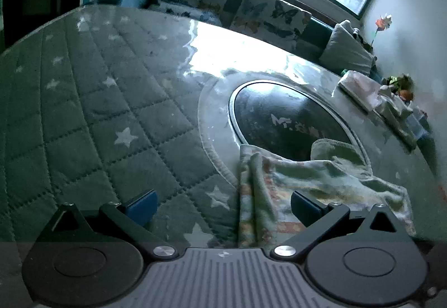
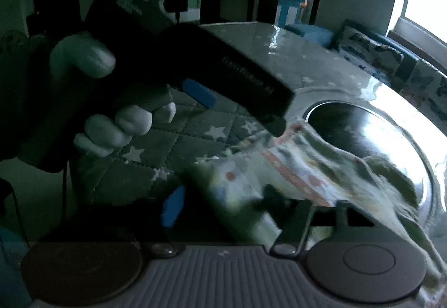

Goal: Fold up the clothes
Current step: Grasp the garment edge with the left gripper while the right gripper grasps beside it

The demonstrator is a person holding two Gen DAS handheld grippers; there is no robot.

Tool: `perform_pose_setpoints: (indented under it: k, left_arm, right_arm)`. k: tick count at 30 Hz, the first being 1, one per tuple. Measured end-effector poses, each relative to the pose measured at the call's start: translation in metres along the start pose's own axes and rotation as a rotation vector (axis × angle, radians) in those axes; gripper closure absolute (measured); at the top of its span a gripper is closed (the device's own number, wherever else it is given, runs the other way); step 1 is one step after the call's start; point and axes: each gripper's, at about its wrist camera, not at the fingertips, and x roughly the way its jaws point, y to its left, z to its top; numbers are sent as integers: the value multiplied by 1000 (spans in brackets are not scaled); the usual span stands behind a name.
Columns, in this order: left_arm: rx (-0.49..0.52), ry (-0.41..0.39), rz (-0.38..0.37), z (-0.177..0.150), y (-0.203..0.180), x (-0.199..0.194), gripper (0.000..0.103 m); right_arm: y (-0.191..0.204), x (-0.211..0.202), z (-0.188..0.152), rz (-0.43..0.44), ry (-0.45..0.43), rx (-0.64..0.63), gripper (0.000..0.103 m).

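While our left claw (image 1: 223,206) hangs wide over the quilted, star-printed worktop (image 1: 83,101), we see the patterned cloth (image 1: 301,176) crumpled beside the dark round inlay (image 1: 285,118), one edge running between its fingers untouched. Our right claw (image 2: 220,208) stands half-wide with blurred cloth (image 2: 293,165) between its fingers; whether it grips, we cannot tell.

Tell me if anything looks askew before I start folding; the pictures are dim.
The patterned cloth lies bunched and creased, not flat, partly draped over the dark round inset in the table top. Its far corner is curled over. Nothing looks spilled or damaged.
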Motion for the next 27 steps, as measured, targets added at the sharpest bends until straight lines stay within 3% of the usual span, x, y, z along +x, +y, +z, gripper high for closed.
perform_pose_setpoints:
  k: [3, 5, 8, 16, 23, 27]
  left_arm:
    - [-32, 7, -24, 2, 5, -1, 0]
    - [-51, 14, -35, 4, 7, -2, 0]
    - [-84, 28, -56, 6, 9, -3, 0]
    - [-179, 104, -139, 14, 3, 4, 0]
    - [-210, 178, -196, 20, -12, 16, 1]
    - [-214, 202, -229, 20, -20, 21, 10]
  right_arm:
    - [-1, 0, 2, 4, -4, 22, 65]
    - [-2, 1, 4, 6, -6, 37, 80]
    - [-7, -6, 4, 21, -31, 75, 88]
    - [-31, -40, 2, 48, -144, 199, 92]
    - [-42, -58, -5, 59, -193, 239, 93]
    - [-45, -57, -7, 73, -204, 253, 93]
